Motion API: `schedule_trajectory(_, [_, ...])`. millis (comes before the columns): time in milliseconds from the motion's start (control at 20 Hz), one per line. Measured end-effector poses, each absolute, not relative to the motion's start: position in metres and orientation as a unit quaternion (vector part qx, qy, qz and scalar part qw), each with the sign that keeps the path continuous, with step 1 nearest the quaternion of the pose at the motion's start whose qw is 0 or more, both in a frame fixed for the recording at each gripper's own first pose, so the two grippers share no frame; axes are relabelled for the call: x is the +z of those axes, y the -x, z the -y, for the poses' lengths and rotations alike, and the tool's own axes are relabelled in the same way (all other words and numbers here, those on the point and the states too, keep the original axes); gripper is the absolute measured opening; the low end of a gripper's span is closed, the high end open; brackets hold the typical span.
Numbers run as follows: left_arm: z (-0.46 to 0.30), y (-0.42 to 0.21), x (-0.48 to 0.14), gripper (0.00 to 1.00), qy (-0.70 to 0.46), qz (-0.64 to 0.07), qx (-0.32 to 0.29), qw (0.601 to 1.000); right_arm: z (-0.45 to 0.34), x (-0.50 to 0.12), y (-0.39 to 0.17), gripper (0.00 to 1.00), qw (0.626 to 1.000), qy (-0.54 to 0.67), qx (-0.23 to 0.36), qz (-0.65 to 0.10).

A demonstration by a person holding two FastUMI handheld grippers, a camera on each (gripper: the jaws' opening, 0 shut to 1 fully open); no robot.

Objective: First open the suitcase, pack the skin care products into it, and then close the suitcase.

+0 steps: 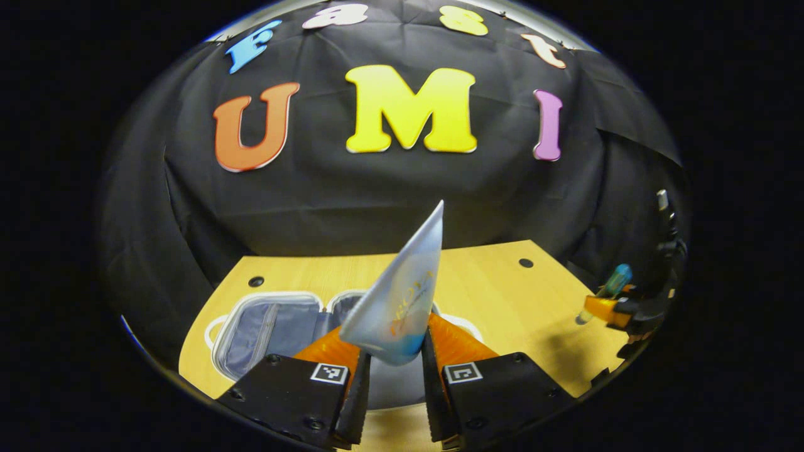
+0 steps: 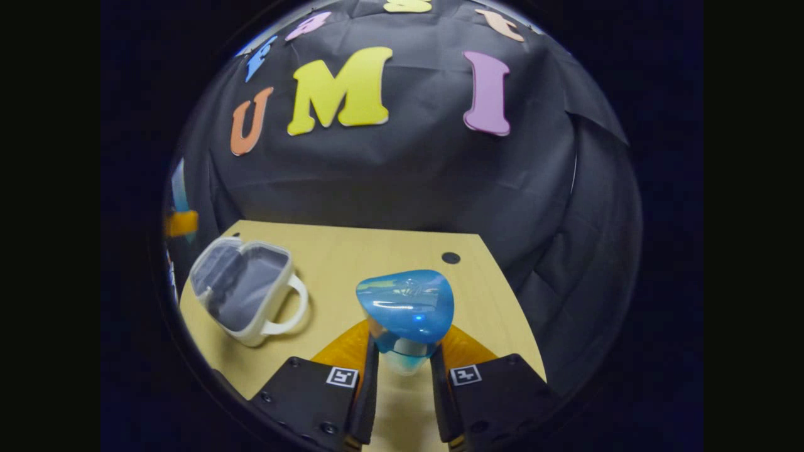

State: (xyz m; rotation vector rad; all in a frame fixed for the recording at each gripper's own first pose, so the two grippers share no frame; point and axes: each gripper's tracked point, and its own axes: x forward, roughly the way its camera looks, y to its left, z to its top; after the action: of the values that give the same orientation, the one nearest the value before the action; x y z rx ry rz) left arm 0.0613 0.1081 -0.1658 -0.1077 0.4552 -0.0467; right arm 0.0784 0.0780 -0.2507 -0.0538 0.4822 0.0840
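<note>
Fingers of my left gripper pinch a frosted tube, held up over the open suitcase lying on the wooden table. My right gripper clamps a bottle with a blue cap above the table, the suitcase off to its left.

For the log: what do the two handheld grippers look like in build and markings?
The left gripper and right gripper match: two black blocky bodies side by side with visible screws, each bearing a small square black-and-white marker near its inner top corner. Ribbed orange parts rise behind the bodies. The right gripper also shows far off, black with orange.
</note>
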Motion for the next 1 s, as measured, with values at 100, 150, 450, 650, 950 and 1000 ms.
schedule_trajectory(100, [-0.112,-0.066,-0.205,0.42,0.066,-0.266,-0.027,0.961,-0.107,-0.236,-0.064,0.36,0.97,0.023,0.055,-0.237])
schedule_trajectory(150, [-0.113,-0.067,-0.223,0.42,0.066,-0.282,-0.032,0.957,-0.12,-0.233,-0.058,0.34,0.969,0.023,0.061,-0.237])
schedule_trajectory(450, [-0.111,-0.059,-0.31,0.42,0.056,-0.362,-0.037,0.93,-0.181,-0.254,-0.023,0.36,0.956,0.044,0.097,-0.275])
schedule_trajectory(650, [-0.118,-0.055,-0.341,0.42,0.053,-0.417,-0.019,0.907,-0.194,-0.27,-0.011,0.36,0.947,0.048,0.099,-0.303])
schedule_trajectory(950, [-0.118,-0.063,-0.363,0.41,0.061,-0.473,-0.013,0.879,-0.19,-0.277,-0.021,0.36,0.943,0.041,0.077,-0.322])
schedule_trajectory(1000, [-0.119,-0.068,-0.364,0.41,0.057,-0.477,-0.012,0.877,-0.191,-0.276,-0.023,0.36,0.943,0.045,0.076,-0.321])
